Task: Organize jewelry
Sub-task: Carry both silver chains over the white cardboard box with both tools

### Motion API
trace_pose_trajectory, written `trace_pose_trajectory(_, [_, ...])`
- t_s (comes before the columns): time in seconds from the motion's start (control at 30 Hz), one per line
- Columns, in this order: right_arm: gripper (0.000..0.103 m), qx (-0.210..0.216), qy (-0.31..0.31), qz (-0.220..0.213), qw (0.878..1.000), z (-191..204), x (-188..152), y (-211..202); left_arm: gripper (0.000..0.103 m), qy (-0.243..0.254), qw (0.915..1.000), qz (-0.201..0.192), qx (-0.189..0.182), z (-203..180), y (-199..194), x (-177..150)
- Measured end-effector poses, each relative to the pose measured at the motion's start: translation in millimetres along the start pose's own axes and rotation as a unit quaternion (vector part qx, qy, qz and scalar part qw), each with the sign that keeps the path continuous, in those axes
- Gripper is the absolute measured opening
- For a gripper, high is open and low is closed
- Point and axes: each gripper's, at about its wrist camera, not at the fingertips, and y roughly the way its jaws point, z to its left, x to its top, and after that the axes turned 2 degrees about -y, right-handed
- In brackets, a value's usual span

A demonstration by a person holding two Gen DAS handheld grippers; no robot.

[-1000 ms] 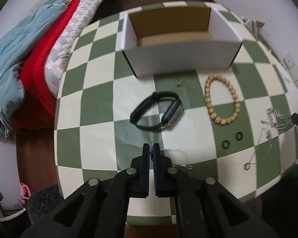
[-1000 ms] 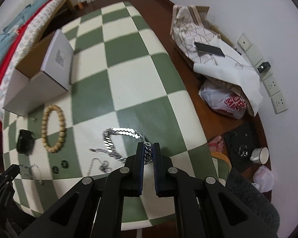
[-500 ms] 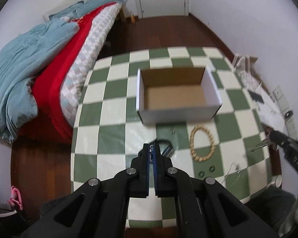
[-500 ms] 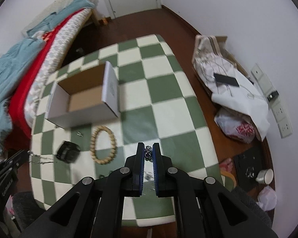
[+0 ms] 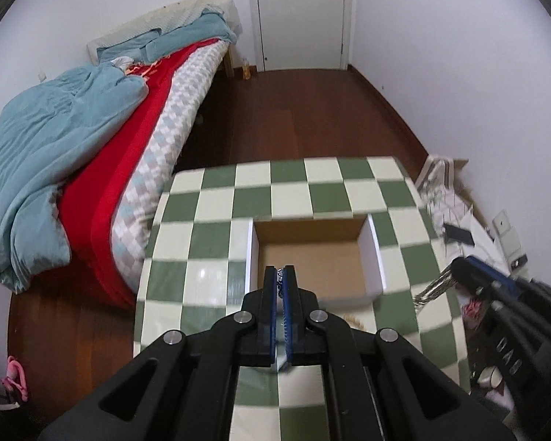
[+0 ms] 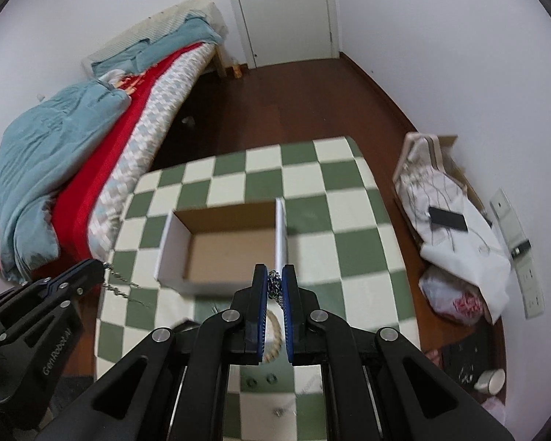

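Bed (image 5: 92, 139): along the left wall, red cover and a rumpled blue quilt (image 5: 55, 139) on top; its edge is just beside the table.

Table (image 5: 209, 228): green-and-cream chequered top, standing on dark wood floor.

Cardboard box (image 5: 312, 257): white outside, brown inside, open at the top, upright on the table. Nothing can be made out inside it.

Pile of white cloth (image 6: 455, 220): on the floor to the right of the table, a dark phone (image 6: 447, 219) lying on it.

Left gripper (image 5: 282, 272): raised above the table, pointing steeply down at the box's near wall. Jaws closed on a thin silver chain (image 6: 119, 283), which shows in the right wrist view trailing from the fingertips over the table's left edge.

Right gripper (image 6: 274, 280): raised above the table, near the box's right wall. Jaws pinched together on a heavy silver link chain (image 6: 274, 288); in the left wrist view a length of it hangs from the tips.

Bead bracelet (image 6: 272, 334): light wooden beads, on the table in front of the box, mostly hidden behind the right gripper's fingers.

Two small dark rings (image 6: 262, 380): side by side on a cream square, nearer the table's front edge.
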Motion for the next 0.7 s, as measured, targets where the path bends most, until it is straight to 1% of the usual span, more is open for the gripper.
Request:
trace_pose_trajectory(0.17, [0.008,0.008,-0.012,-0.007,1.000,15,35,13,0.001,-0.025,0.9996,0.000,-0.015,15,18,38])
trace_pose_trajectory(0.33, [0.008,0.021,-0.014,0.009,1.000,25,63,44,0.001,-0.038,0.9983,0.027,-0.034,23,51,64])
trace_pose_trajectory(0.5, [0.008,0.038,-0.011,0.044,0.998,31,81,87,0.001,-0.045,0.9955,0.068,-0.049,27,91,73])
trace_pose_trajectory(0.7, [0.008,0.047,-0.005,0.092,0.995,31,90,138,0.001,-0.055,0.9893,0.121,-0.058,31,140,68])
